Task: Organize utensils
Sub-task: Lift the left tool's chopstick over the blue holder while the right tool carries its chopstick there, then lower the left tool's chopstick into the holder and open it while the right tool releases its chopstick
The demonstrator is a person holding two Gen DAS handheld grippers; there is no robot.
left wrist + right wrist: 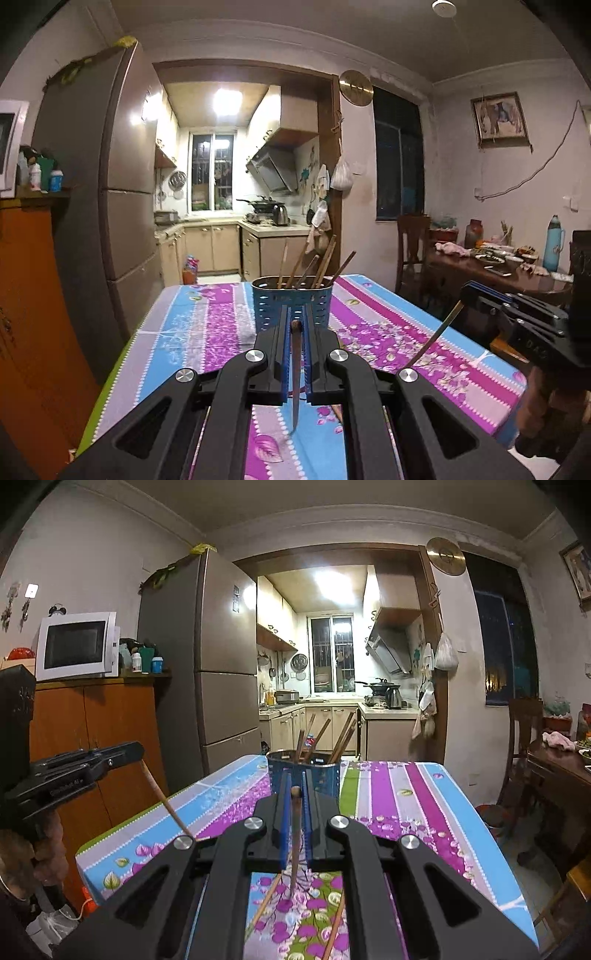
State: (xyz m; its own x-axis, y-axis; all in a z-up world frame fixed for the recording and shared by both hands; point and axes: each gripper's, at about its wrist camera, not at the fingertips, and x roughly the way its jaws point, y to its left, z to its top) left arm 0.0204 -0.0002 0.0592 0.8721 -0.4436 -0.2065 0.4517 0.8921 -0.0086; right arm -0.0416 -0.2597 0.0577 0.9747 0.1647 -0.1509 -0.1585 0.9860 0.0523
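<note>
A blue perforated utensil holder [291, 304] stands on the floral tablecloth with several wooden chopsticks [325, 264] upright in it; it also shows in the right wrist view [304, 779]. My left gripper [296, 317] is shut on a chopstick [296, 369] that hangs down toward the cloth, just short of the holder. My right gripper [294, 784] is shut on another chopstick [294, 842], also hanging down near the holder. Each gripper shows in the other's view, the right [469, 291] and the left [133, 751], each with its chopstick slanting down.
Loose chopsticks [271, 893] lie on the tablecloth [399, 805] under my right gripper. A fridge [218, 657] and an orange cabinet [92, 738] stand left of the table. A wooden dining table [498, 273] with dishes and a chair stand to the right.
</note>
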